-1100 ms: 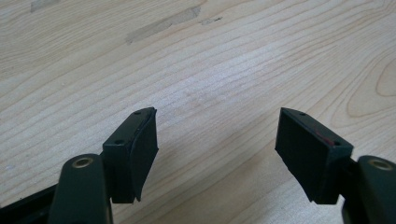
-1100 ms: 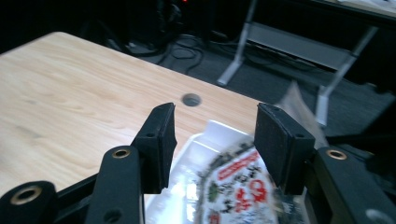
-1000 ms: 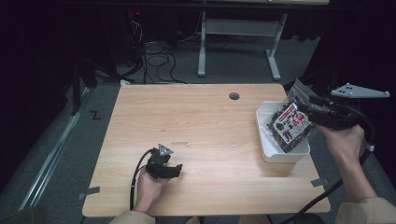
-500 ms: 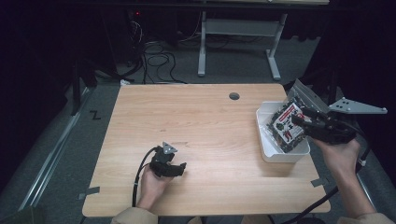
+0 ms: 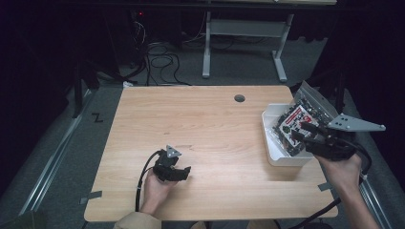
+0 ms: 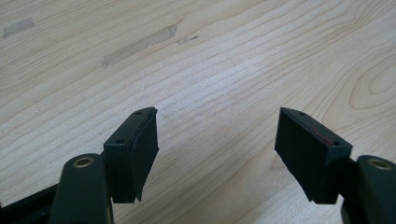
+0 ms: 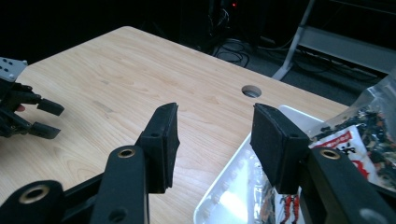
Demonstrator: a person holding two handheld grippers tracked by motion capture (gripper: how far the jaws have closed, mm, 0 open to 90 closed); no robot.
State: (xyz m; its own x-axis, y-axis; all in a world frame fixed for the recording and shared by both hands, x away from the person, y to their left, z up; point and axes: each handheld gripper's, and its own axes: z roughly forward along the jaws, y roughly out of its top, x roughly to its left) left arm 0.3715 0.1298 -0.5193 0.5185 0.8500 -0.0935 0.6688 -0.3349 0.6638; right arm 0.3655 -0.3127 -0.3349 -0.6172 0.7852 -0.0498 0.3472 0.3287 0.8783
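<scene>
A white tray stands at the table's right edge with a clear bag of dark pieces and a red-and-white label leaning in it. My right gripper hovers over the tray's near end, beside the bag. In the right gripper view its jaws are open with nothing between them, and they have just been closing a little. The tray lies below them and the bag to their right. My left gripper rests low at the table's front left, open over bare wood.
A round cable hole sits near the table's far edge. Faint tape marks show on the wood ahead of the left gripper. Beyond the table are a metal desk frame and loose cables on the floor.
The right gripper has come down and toward the left, from beside the bag to over the tray's near end. The left gripper has stayed put.
</scene>
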